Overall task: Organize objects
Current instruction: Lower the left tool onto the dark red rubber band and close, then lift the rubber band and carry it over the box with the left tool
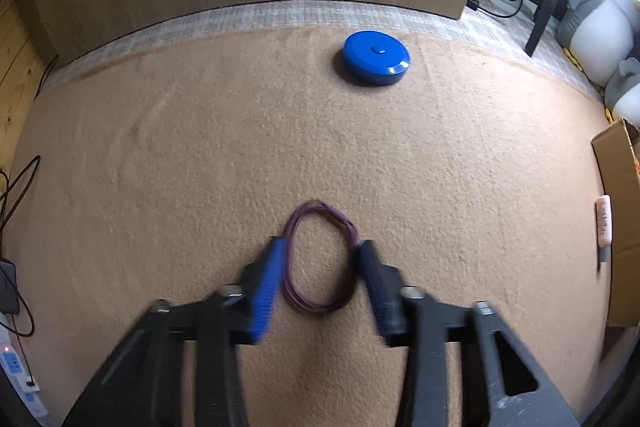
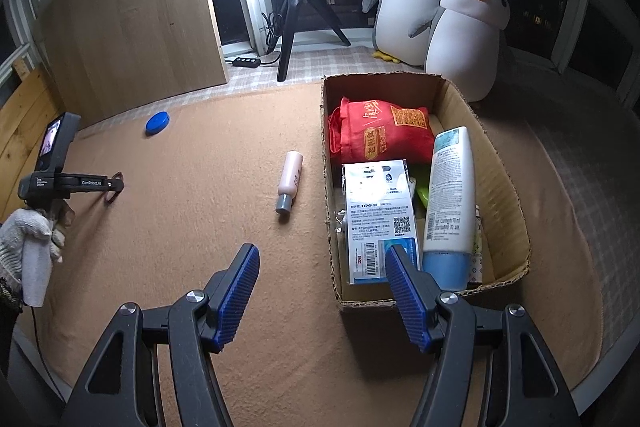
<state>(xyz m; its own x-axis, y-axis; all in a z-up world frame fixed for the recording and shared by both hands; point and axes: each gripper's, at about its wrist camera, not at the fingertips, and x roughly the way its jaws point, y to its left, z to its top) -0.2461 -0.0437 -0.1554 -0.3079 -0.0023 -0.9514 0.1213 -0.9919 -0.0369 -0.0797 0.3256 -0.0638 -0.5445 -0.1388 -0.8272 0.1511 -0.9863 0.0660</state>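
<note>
We had the left gripper (image 1: 322,255) down over the coiled purple cord (image 1: 318,261) on the tan mat (image 1: 160,147), its fingers parted, one on each side of the loop, which lay between them and ran lengthwise away from us. Nothing was clamped yet. Our right gripper (image 2: 320,263) hung wide and empty, near the cardboard box (image 2: 508,187), well right of the cord.

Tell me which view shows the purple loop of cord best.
The left wrist view. There the purple cord loop lies large on the carpet, framed between the open fingers of the left hand-held gripper. The right wrist view shows only a tiny dark ring at that gripper's tip, far left.
</note>
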